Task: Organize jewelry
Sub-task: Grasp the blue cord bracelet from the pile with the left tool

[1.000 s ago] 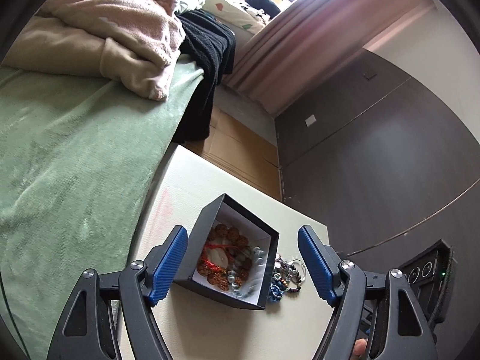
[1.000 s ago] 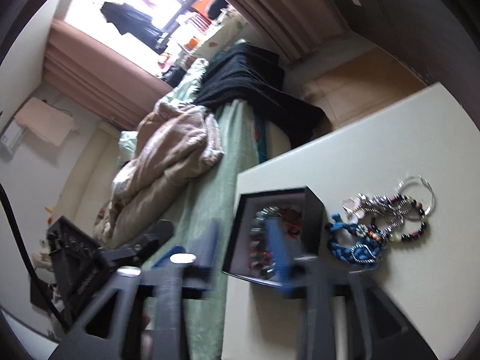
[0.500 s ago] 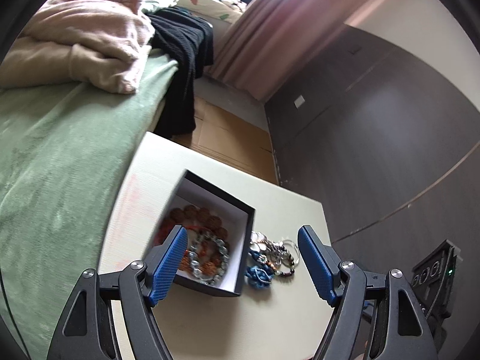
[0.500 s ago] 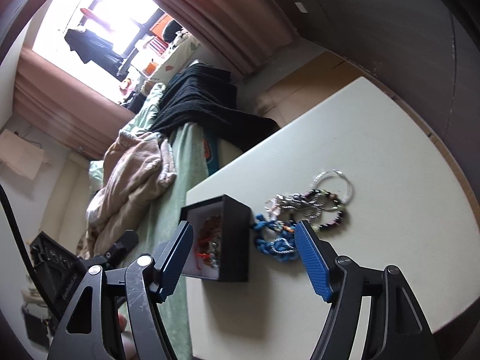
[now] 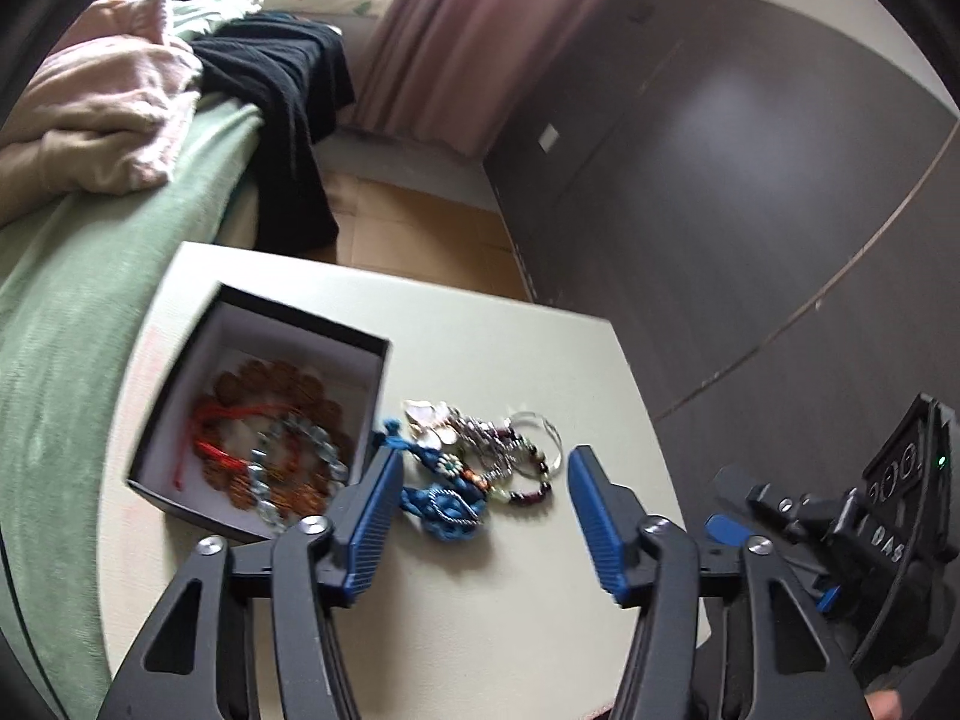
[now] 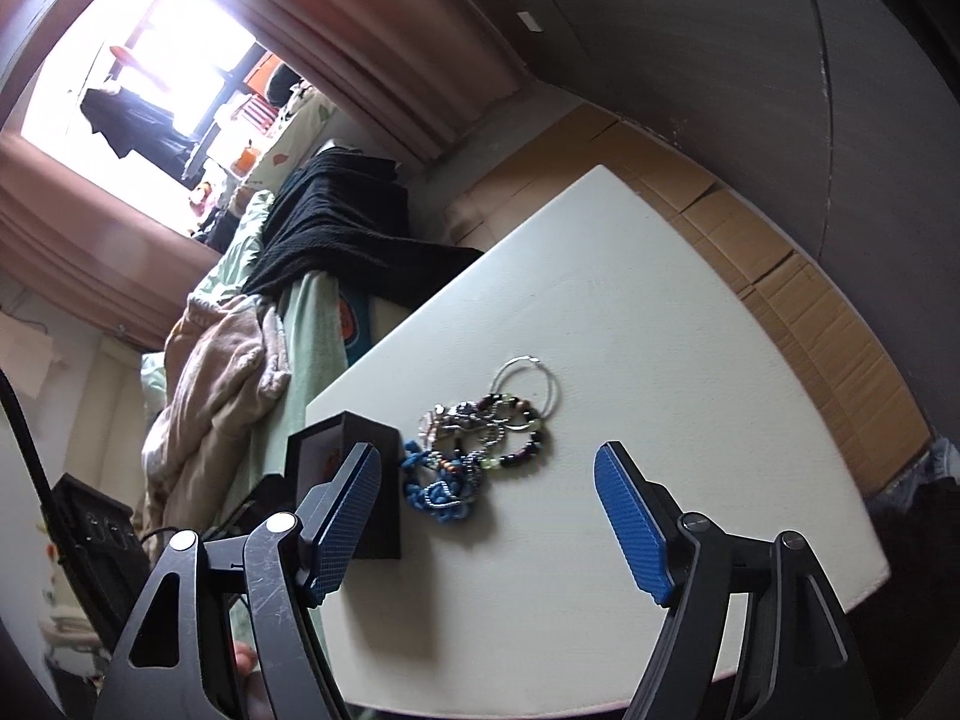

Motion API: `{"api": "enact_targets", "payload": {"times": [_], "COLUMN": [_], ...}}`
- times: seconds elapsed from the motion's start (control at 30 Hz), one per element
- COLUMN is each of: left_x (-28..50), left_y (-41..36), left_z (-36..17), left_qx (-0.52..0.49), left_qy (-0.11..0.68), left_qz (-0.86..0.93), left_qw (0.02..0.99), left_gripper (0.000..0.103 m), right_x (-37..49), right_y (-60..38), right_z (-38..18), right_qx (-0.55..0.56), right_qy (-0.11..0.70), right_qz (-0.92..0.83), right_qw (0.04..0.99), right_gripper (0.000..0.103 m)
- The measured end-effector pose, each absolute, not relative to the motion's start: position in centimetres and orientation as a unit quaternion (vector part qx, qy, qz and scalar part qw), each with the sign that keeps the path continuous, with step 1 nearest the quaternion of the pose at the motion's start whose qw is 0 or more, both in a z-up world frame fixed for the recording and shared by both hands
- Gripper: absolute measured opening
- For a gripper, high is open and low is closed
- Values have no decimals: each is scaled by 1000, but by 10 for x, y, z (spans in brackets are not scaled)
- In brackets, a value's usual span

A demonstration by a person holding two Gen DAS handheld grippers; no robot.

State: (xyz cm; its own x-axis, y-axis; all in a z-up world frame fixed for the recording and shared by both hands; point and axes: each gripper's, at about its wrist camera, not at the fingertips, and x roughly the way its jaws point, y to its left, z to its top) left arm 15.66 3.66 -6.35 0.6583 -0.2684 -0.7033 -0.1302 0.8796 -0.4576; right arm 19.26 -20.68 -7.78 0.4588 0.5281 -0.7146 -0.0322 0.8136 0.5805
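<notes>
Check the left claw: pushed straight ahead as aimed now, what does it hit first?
Probably the loose pile of beaded and blue woven bracelets on the cream tabletop; the open left claw frames it. Depth is unclear.

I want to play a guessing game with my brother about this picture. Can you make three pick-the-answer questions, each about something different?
1. Where is the loose pile of jewelry?
A. Inside the box
B. On the table right beside the box
C. On the bed

2. What colour is the outside of the box?
A. Black
B. Yellow
C. Pink

3. What is the left gripper doing?
A. Squeezing the box
B. Gripping a bracelet
C. Open and holding nothing

Answers: 1 B, the tangle lies on the pale table next to the box's wall. 2 A, its outer walls are black and only the inside is white. 3 C, its blue jaws stand apart with nothing pressed between them; they have just been closing.
</notes>
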Motion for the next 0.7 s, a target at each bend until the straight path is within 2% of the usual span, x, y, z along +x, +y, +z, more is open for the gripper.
{"api": "enact_targets", "payload": {"times": [0.17, 0.2, 0.33, 0.7], "left_x": [171, 176, 194, 225], "left_y": [23, 20, 11, -7], "left_z": [-73, -77, -94, -126], "left_qx": [-236, -230, -232, -185], "left_qy": [434, 445, 486, 551], "left_qz": [-43, -37, -30, 33], "left_qw": [869, 865, 842, 813], "left_gripper": [48, 43, 33, 33], "right_x": [195, 196, 202, 217], "right_y": [-227, -229, -238, -244], "right_z": [-81, -82, -87, -111], "right_qx": [273, 277, 293, 293], "right_qy": [495, 496, 505, 549], "right_qz": [160, 159, 156, 140], "right_qw": [809, 807, 797, 770], "right_gripper": [74, 74, 74, 74]}}
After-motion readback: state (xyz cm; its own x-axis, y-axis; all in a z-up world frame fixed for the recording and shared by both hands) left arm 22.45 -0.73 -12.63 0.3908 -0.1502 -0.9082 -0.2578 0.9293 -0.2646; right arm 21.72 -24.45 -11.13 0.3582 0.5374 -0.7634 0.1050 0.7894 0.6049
